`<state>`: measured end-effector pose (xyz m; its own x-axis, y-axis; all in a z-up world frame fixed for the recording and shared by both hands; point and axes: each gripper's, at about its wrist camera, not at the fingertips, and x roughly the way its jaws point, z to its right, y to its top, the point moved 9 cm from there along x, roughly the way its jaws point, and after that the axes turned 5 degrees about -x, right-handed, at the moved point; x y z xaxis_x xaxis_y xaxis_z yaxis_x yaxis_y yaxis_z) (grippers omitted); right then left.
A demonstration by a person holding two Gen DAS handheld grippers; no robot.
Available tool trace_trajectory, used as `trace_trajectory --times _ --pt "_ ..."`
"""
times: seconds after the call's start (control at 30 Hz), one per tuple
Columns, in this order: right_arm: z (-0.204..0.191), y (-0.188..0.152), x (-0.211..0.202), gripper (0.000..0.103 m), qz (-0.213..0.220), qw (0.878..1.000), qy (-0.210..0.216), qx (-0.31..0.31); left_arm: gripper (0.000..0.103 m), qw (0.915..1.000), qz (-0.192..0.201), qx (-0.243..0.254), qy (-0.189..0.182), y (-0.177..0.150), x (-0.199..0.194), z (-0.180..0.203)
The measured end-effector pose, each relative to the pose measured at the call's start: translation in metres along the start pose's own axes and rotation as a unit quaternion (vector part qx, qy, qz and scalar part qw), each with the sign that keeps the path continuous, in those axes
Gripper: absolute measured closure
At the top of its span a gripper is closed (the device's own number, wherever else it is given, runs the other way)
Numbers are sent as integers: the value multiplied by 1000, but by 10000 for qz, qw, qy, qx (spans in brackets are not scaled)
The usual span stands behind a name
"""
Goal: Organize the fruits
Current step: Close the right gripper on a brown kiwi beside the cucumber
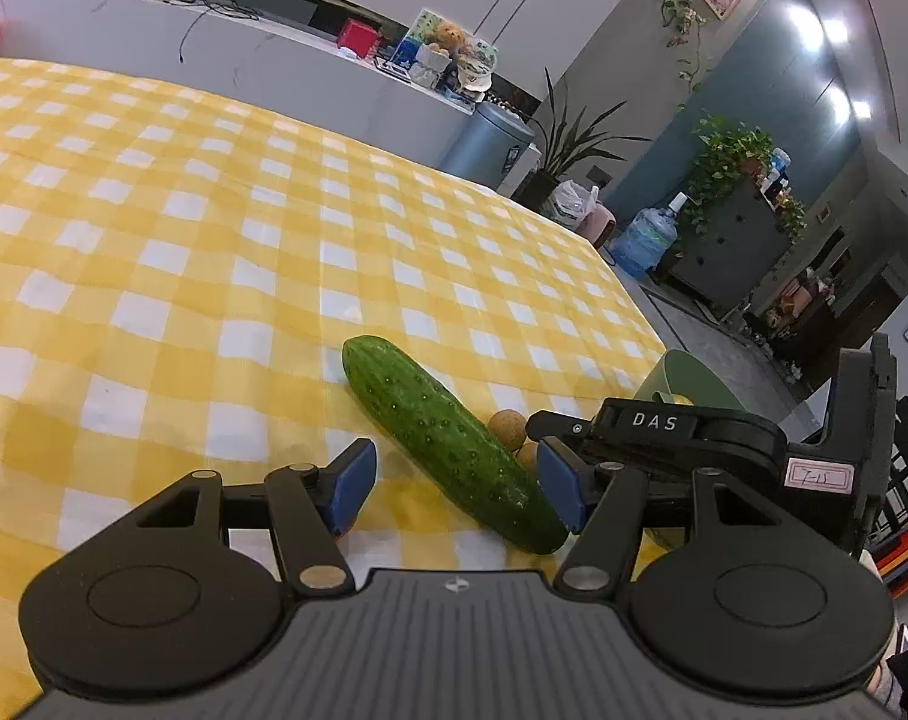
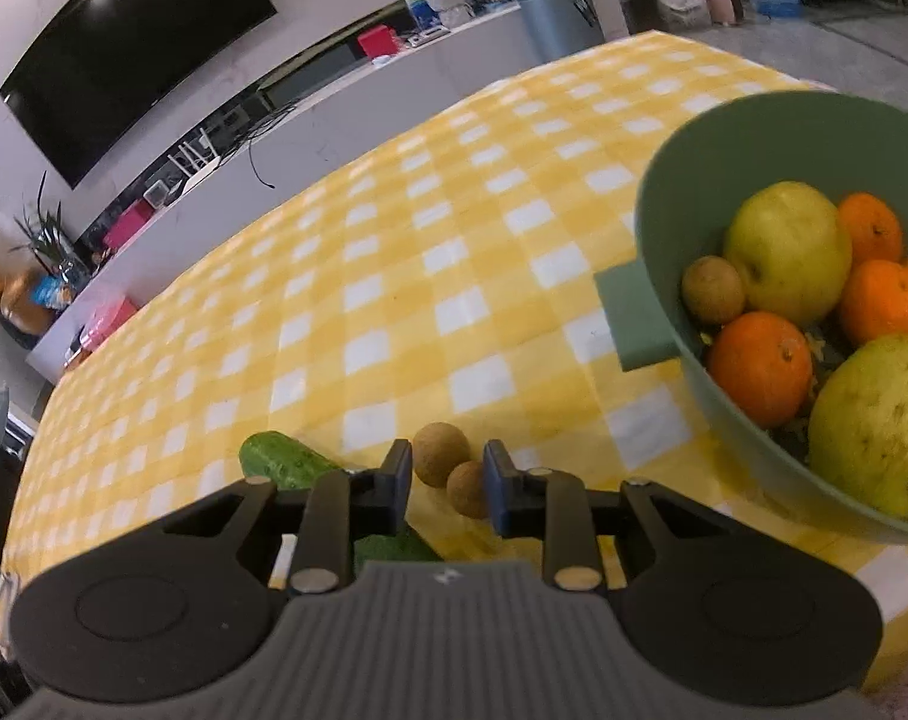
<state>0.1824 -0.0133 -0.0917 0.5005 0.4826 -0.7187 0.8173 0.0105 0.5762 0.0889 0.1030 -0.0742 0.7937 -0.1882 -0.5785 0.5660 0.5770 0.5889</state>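
Observation:
A green cucumber (image 1: 448,441) lies on the yellow checked tablecloth, its near end between the blue pads of my open left gripper (image 1: 457,483). Two small brown round fruits (image 1: 507,427) lie just right of it. In the right wrist view my right gripper (image 2: 446,483) is open and empty, with the nearer brown fruit (image 2: 467,489) between its fingertips and the other (image 2: 441,454) just beyond. The cucumber (image 2: 283,468) shows left of and under the right gripper. A green bowl (image 2: 664,222) at the right holds pears, oranges and a small brown fruit.
The right gripper's body (image 1: 694,438) sits close to the right of my left gripper. The green bowl's rim (image 1: 694,378) shows behind it near the table's right edge. A grey counter (image 1: 214,42) runs beyond the table's far edge.

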Motion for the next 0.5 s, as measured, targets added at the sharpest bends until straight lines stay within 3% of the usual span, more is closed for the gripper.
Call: trace_trajectory --times 0.27,0.5 --pt "14 -6 3 79 -206 9988 -394 195 30 10000 -14 -29 -50 1 -2 -2" --pt "18 -9 4 84 -298 9983 -455 222 31 10000 -35 19 -16 -2 -1 -2"
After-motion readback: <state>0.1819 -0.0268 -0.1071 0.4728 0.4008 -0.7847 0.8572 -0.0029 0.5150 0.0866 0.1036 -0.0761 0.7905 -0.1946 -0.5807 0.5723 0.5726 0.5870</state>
